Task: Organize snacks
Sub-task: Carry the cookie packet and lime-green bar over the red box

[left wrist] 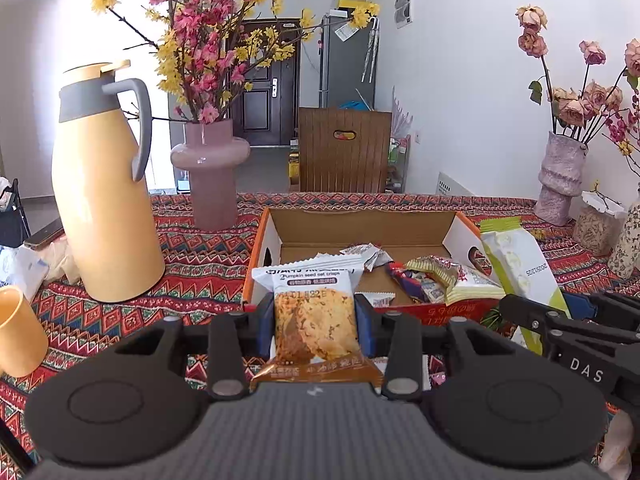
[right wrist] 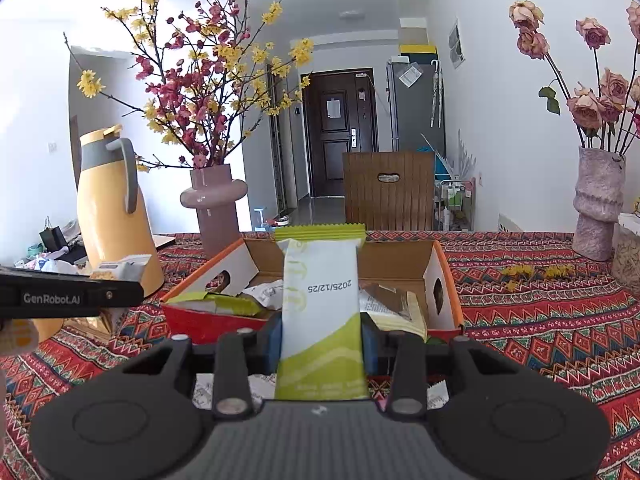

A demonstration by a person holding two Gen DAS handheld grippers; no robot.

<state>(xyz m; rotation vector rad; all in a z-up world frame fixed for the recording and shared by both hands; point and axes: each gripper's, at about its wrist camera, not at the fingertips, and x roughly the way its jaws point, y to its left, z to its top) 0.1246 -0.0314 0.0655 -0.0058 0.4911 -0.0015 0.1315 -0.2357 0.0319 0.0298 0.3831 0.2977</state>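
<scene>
My left gripper (left wrist: 315,322) is shut on a pumpkin seed oat crisp packet (left wrist: 314,312), held upright just in front of an open cardboard box (left wrist: 360,228) with orange edges. The box holds several snack packets (left wrist: 436,276). My right gripper (right wrist: 322,340) is shut on a tall white and green snack packet (right wrist: 322,312), held upright in front of the same box (right wrist: 400,260). That packet also shows at the right of the left wrist view (left wrist: 520,272), with the right gripper's body (left wrist: 580,332) below it. The left gripper's body (right wrist: 68,296) shows at the left of the right wrist view.
A patterned red tablecloth (right wrist: 540,320) covers the table. A yellow thermos jug (left wrist: 100,184) and a yellow cup (left wrist: 18,332) stand left. A pink vase of blossom branches (left wrist: 210,172) stands behind the box. A textured vase of dried roses (right wrist: 598,204) stands right. A wooden chair (right wrist: 388,190) is behind.
</scene>
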